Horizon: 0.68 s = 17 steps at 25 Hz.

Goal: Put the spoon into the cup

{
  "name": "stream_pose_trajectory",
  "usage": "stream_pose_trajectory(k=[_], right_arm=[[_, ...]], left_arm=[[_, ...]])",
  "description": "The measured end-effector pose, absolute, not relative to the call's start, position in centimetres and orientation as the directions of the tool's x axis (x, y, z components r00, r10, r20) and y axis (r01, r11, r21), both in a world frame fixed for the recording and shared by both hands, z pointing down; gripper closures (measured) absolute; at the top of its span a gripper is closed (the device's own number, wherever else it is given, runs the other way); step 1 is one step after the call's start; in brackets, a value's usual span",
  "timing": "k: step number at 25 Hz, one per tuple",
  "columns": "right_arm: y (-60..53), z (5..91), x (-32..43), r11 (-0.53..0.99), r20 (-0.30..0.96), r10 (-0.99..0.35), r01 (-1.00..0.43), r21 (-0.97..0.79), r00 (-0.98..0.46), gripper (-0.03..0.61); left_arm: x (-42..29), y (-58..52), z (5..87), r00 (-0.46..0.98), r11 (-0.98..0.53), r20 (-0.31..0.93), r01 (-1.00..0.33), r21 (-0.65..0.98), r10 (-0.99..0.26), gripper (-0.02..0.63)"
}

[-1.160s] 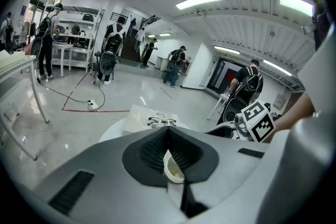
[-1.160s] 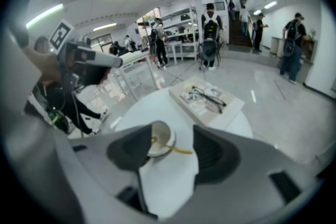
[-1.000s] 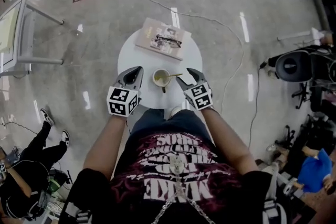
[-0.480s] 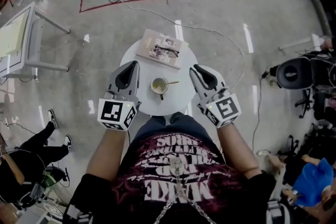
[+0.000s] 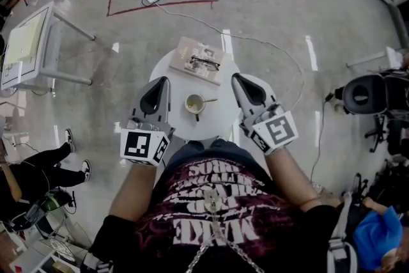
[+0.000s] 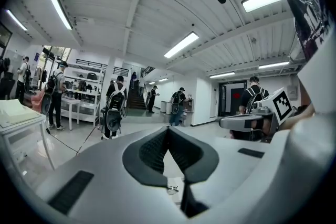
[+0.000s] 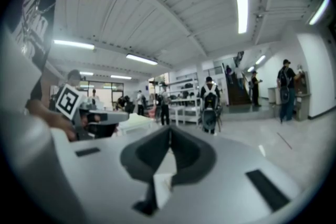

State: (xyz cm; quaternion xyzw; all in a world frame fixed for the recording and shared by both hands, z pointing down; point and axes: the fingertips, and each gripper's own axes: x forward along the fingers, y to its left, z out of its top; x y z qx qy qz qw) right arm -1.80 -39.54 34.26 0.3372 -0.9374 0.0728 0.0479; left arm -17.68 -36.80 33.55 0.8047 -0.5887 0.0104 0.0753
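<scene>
Pale and glossy, the cup (image 5: 193,103) looks like glazed ceramic: a small, round mug standing upright near the middle of the round white desk (image 5: 167,73), its short handle turned toward the person. The spoon (image 5: 210,100) already sits with its bowl inside the cup. Its thin handle, yellowish like brass or gold-toned metal, leans over the rim and sticks out to the right in the head view. By that, the task looks done. I would expect the spoon to be light, stiff and a little slippery. The free stretch of handle outside the rim is the only sensible place to pinch it, across its flat width. The cup would probably be heavy enough to stay put, though hard and breakable if knocked off the smooth tabletop. Behind the cup a flat, soft-cornered book (image 5: 199,61) lies at an angle with a pair of dark-framed glasses (image 5: 206,63) on its cover. The left gripper (image 5: 163,82) and right gripper (image 5: 236,78) hover on either side of the cup, well clear of it. Each has its ribbed dark pads pressed together at the tips and nothing between them.
</scene>
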Motion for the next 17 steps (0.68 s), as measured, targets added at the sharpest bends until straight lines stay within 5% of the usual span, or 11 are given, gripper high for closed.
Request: stream_pose_trajectory(k=[17], right_arm=[[-39.1,35.0,-0.9,0.766,0.174,-0.611,-0.632,-0.113,-0.772,0.545]], left_arm=[[-15.7,-37.2,34.2,0.348,-0.333,0.116,-0.934,0.129,-0.930,0.584]])
